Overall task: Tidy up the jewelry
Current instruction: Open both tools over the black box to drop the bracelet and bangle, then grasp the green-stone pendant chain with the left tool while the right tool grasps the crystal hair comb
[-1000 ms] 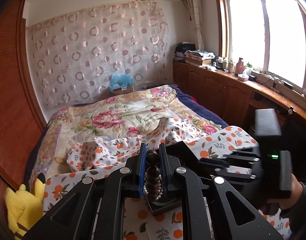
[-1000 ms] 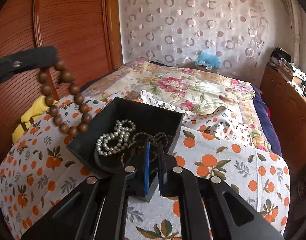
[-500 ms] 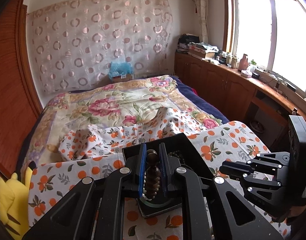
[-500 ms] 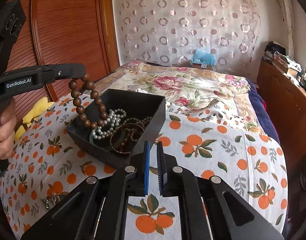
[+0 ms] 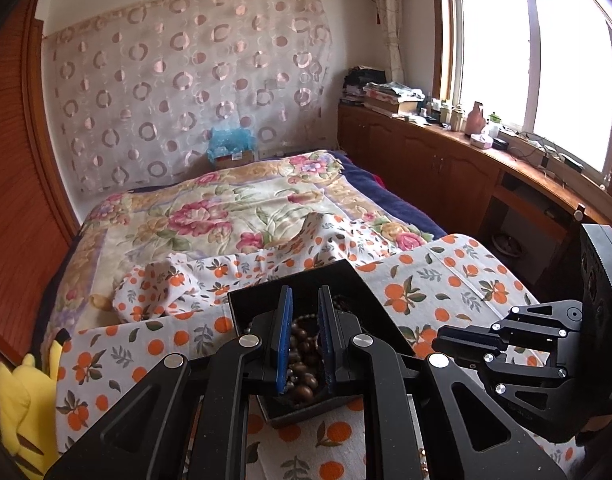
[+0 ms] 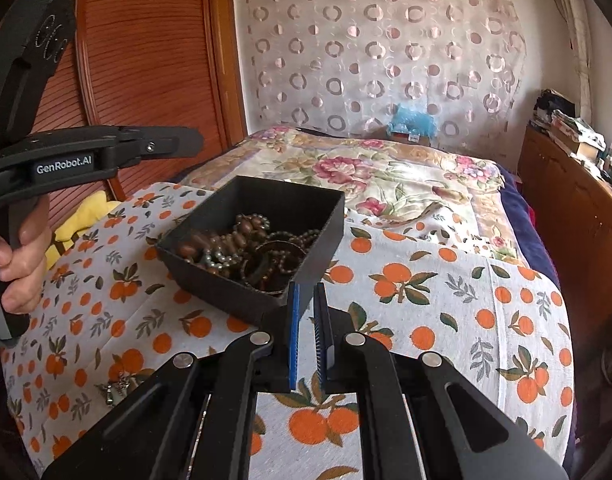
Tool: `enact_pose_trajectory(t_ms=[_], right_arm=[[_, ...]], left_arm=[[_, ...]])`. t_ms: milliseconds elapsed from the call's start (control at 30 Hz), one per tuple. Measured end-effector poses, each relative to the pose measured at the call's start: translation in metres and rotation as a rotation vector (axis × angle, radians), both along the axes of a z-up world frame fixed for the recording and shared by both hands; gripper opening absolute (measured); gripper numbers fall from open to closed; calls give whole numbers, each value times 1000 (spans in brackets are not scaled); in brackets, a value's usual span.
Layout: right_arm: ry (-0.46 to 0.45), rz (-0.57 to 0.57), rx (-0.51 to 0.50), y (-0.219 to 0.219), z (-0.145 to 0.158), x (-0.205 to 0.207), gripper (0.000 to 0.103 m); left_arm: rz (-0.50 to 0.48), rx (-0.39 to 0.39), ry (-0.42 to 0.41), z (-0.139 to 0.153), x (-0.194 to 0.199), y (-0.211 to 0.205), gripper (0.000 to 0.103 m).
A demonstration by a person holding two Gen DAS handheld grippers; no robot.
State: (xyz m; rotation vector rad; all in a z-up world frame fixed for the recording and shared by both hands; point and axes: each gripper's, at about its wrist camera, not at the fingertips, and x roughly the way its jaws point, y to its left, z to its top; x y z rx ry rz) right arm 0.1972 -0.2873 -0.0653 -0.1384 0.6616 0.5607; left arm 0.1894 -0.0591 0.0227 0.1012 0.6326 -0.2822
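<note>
A black box (image 6: 226, 286) sits on the orange-print cloth (image 6: 446, 292) on the bed. It holds a brown wooden bead bracelet (image 6: 242, 232), a pearl strand (image 6: 216, 258) and a dark bangle (image 6: 266, 256). My left gripper (image 5: 305, 304) hovers above the box (image 5: 242, 304) with its fingers apart and nothing between them; the brown beads (image 5: 302, 364) lie below it. From the right wrist view the left gripper (image 6: 186, 142) is up left of the box. My right gripper (image 6: 306, 296) is shut and empty, at the box's near right corner.
A small metal jewelry piece (image 6: 116, 390) lies on the cloth at front left. A yellow plush toy (image 5: 14, 396) sits at the bed's left edge. A floral quilt (image 5: 226, 208) covers the bed behind. Wooden cabinets (image 5: 446, 168) run along the right.
My left gripper opened and dropped the brown bead bracelet into the black box. The right gripper drew back a little from the box.
</note>
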Motion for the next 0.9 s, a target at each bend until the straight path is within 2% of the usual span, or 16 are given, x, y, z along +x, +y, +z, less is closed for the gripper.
enact_pose_trajectory(t_ms=[367, 600, 733, 800, 867, 900], right_arm=[[-19, 31, 15, -5, 9, -38, 10], [-1, 39, 11, -10, 0, -69, 10], [4, 40, -17, -10, -10, -86, 13], [9, 39, -20, -10, -14, -95, 13], [20, 42, -11, -11, -16, -100, 15], [26, 40, -8, -11, -19, -104, 20]], left_arm=[[-43, 8, 6, -18, -46, 1, 12], [-53, -23, 49, -42, -80, 11, 14], [-45, -23, 76, -58, -98, 17, 15], [-45, -22, 86, -65, -108, 20, 25], [-44, -31, 103, -72, -119, 24, 27], [-44, -35, 111, -75, -123, 26, 27]])
